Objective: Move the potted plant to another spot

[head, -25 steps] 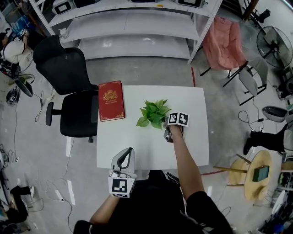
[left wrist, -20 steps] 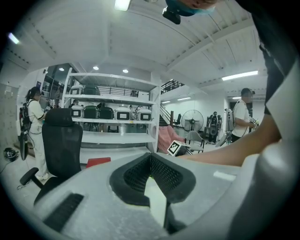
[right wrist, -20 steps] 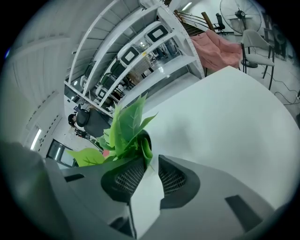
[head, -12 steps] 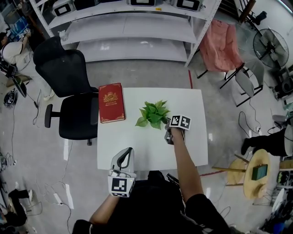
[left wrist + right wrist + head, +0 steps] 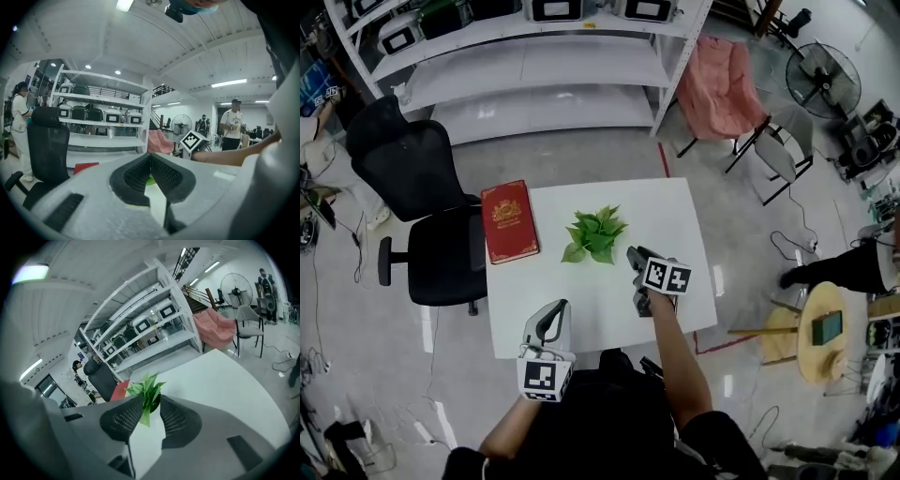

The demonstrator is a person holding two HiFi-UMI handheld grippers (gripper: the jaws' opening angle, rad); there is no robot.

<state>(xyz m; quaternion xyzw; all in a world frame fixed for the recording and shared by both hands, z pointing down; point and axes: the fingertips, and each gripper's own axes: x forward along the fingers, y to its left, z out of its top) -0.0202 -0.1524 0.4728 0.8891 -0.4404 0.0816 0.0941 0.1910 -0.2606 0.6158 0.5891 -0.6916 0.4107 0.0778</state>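
The potted plant point(image 5: 593, 234), a small bunch of green leaves, stands near the middle of the white table point(image 5: 675, 211). My right gripper point(image 5: 635, 265) hovers just to its right and nearer to me, apart from it. In the right gripper view the jaws point(image 5: 151, 401) stand open with nothing pressed between them, and the plant point(image 5: 146, 390) shows beyond the gap. My left gripper point(image 5: 555, 314) hangs at the table's near edge, well short of the plant. Its jaws point(image 5: 150, 157) meet at the tips, shut and holding nothing.
A red book point(image 5: 509, 221) lies at the table's left edge. A black office chair point(image 5: 422, 216) stands left of the table, metal shelves point(image 5: 525, 66) behind it, and a pink-draped chair point(image 5: 722, 89) at back right. A person's legs point(image 5: 853, 267) and a round wooden stool point(image 5: 825, 328) are at right.
My right gripper has drawn back from the plant's right side and risen toward me. The plant keeps its place on the table. My left gripper has stayed put.
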